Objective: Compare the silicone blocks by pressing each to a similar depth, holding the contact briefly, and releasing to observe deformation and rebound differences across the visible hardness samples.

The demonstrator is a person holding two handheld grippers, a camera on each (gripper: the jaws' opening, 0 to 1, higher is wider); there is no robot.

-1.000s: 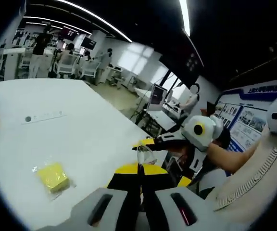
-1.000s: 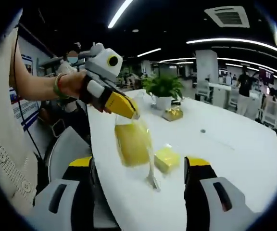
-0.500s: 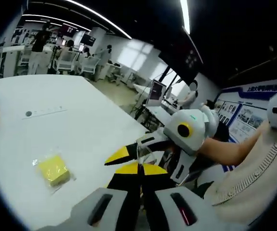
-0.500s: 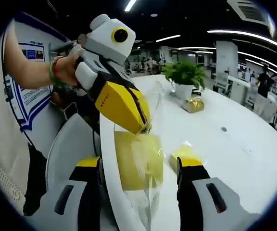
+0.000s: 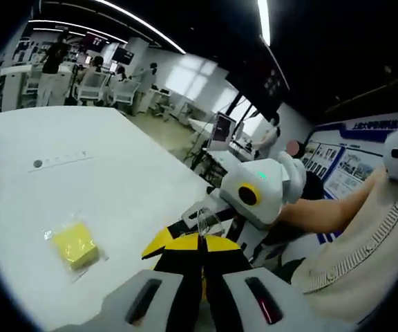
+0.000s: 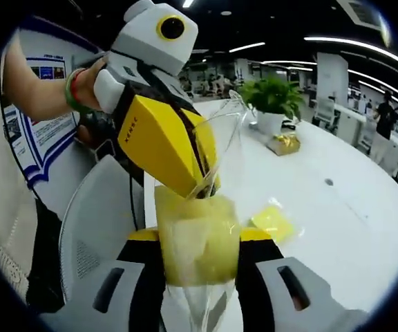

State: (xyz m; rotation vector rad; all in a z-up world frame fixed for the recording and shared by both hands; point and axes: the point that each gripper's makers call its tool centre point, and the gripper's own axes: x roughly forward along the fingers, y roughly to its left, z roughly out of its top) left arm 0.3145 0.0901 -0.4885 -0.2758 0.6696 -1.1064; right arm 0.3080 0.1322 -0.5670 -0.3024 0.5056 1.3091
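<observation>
Both tongs now clenched: right tongs (image 6: 199, 242) newly round bagged block (image 6: 197, 238), left tongs (image 6: 202, 187) on bag top.

Bagged block (image 6: 197, 238) sitting between right gripper (image 6: 197, 242) jaws, left gripper (image 6: 202, 187) above it; second block (image 6: 273, 223) lying behind on table (image 6: 337, 221).

We note the yellow silicone block (image 6: 197, 238) looks soft and matt, wrapped in a clear, glossy plastic bag (image 6: 221, 142) that crinkles and catches light. The left gripper (image 6: 199, 187) has smooth hard plastic shells, yellow and white, faintly shiny. The white table (image 5: 116, 187) is smooth and slightly reflective. At eight o'clock, a second bagged block (image 5: 74, 245) shows wrinkled film.
</observation>
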